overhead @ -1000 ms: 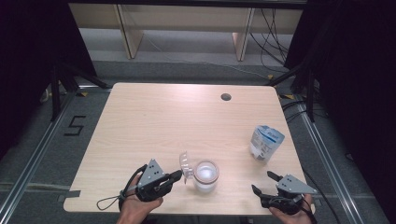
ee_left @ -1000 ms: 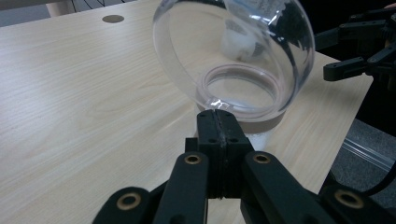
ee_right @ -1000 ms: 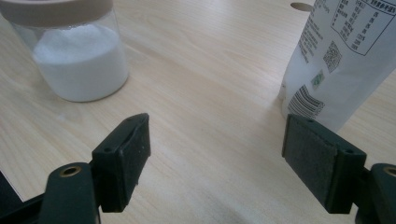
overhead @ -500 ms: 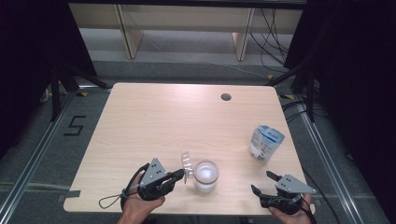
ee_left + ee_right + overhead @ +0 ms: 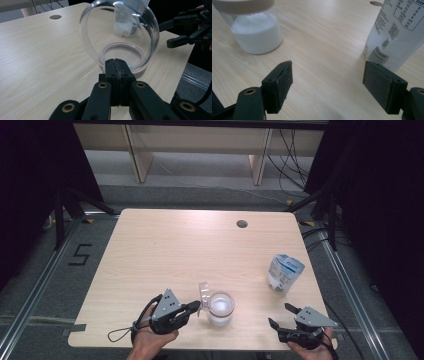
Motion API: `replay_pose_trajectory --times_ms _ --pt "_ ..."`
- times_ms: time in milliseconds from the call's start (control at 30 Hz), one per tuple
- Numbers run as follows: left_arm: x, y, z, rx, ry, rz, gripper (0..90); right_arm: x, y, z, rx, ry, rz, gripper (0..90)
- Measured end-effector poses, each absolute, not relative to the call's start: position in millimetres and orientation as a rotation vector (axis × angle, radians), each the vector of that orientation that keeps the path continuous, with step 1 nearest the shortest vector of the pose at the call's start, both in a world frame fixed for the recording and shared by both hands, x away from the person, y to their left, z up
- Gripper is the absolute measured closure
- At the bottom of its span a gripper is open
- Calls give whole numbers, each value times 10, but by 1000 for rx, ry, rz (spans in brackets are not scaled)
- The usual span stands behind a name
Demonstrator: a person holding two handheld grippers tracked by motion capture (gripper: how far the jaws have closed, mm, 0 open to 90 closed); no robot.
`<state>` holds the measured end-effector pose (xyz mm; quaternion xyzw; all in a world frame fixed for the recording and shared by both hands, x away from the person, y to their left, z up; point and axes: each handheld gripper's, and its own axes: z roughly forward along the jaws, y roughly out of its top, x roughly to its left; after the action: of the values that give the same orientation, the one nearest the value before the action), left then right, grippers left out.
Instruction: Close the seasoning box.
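A glass jar [image 5: 221,309] [image 5: 254,27] holding white powder stands near the table's front edge. Its clear round lid [image 5: 204,292] [image 5: 120,32] is tipped upright on the jar's left side, above the pale rim [image 5: 140,72]. My left gripper [image 5: 196,306] [image 5: 116,67] is shut on the lid's lower edge. My right gripper [image 5: 280,315] [image 5: 328,80] rests open low over the front right of the table, with nothing between its fingers. A white and blue pouch [image 5: 285,272] [image 5: 397,32] stands upright just beyond it.
The wooden table [image 5: 175,250] has a round cable hole [image 5: 242,224] near its far edge. Dark curtains and metal floor rails flank the table. My right gripper [image 5: 175,32] is seen past the jar in the left gripper view.
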<state>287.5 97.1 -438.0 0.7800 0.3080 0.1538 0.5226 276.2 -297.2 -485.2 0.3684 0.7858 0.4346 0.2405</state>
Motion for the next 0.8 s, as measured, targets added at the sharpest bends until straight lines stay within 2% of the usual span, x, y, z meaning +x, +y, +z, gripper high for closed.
replay_pose_trajectory --times_ms 567,700,800 --pt "2887 870 -4384 1874 704 343 847 2751 -2961 -4850 1032 2156 1190 247" --pt "2890 896 -4387 1846 718 308 774 2760 -2972 -4850 1008 2145 1186 247" --pt "2880 911 -4388 1846 727 291 663 2752 -2964 -4849 1030 2161 1194 245"
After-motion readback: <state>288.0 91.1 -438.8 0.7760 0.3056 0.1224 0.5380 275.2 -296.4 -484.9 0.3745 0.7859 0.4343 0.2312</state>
